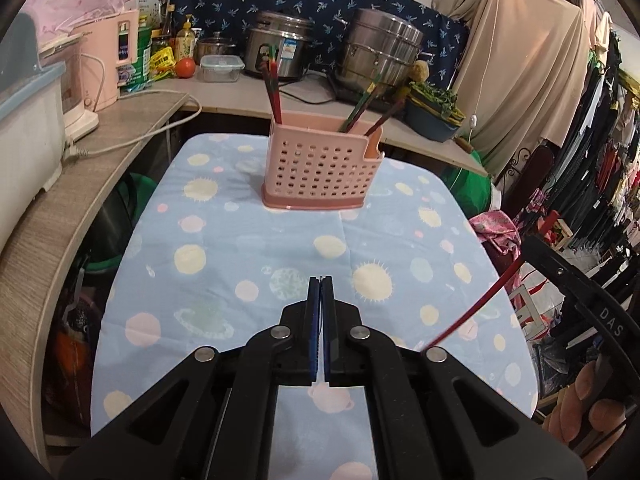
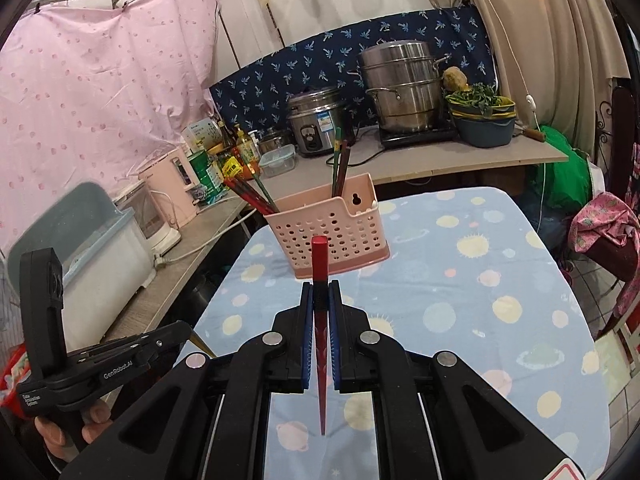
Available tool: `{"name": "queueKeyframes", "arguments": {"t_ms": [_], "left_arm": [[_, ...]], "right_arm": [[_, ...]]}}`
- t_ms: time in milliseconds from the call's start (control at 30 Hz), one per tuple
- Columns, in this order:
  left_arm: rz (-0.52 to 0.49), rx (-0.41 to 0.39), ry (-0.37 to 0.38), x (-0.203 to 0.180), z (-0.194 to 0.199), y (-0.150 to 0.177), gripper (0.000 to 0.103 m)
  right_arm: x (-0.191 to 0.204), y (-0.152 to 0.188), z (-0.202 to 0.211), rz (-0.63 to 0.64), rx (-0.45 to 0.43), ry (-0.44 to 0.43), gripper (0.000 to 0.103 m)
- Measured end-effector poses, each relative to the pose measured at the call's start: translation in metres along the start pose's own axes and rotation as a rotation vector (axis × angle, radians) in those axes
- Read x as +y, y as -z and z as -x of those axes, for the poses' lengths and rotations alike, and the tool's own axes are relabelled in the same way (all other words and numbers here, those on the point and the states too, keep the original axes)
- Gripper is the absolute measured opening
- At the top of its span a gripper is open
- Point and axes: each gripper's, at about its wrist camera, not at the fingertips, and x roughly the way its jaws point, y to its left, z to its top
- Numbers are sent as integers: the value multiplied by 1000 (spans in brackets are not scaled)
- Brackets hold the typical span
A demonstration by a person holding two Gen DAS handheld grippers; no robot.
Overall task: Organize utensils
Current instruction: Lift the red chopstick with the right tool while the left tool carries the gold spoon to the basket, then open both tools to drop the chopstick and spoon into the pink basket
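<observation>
The red chopstick [image 2: 320,312] was clamped between the pads of the right gripper [image 2: 320,286], thick end forward and thin tip trailing back toward the camera, so it lined up with the pink perforated holder [image 2: 332,236] standing just beyond it on the planet-print cloth [image 2: 500,280]. That lengthwise hold probably suited dropping the stick end-first into the holder. The holder already carried several red and green chopsticks [image 2: 250,196], leaning out of its compartments because they stood taller than its walls. Nearer than the holder, the left gripper [image 1: 320,280] was squeezed closed with nothing between its pads, hovering above the cloth, apparently idle. Behind the holder, a counter [image 2: 460,156] held a rice cooker [image 2: 316,120] and steamer pot [image 2: 404,84].
</observation>
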Motion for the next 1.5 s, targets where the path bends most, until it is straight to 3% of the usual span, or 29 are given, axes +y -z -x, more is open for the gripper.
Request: {"name": "queueKeyframes", "arguments": {"t_ms": [333, 467, 700, 900, 1100, 1500], "left_arm": [[-27, -122, 44, -6, 15, -77, 1], [-43, -179, 29, -10, 15, -111, 1], [-46, -254, 41, -11, 3, -175, 1], [-42, -270, 32, -6, -25, -209, 1], [-28, -230, 14, 0, -65, -219, 1], [-28, -139, -25, 10, -132, -211, 1]], "right_arm": [[9, -72, -17, 6, -127, -40, 7], [11, -105, -30, -16, -173, -82, 7], [15, -162, -60, -21, -253, -82, 7], [3, -196, -100, -57, -282, -62, 7], [-7, -201, -146, -64, -236, -25, 7], [-11, -167, -217, -45, -92, -11, 7]]}}
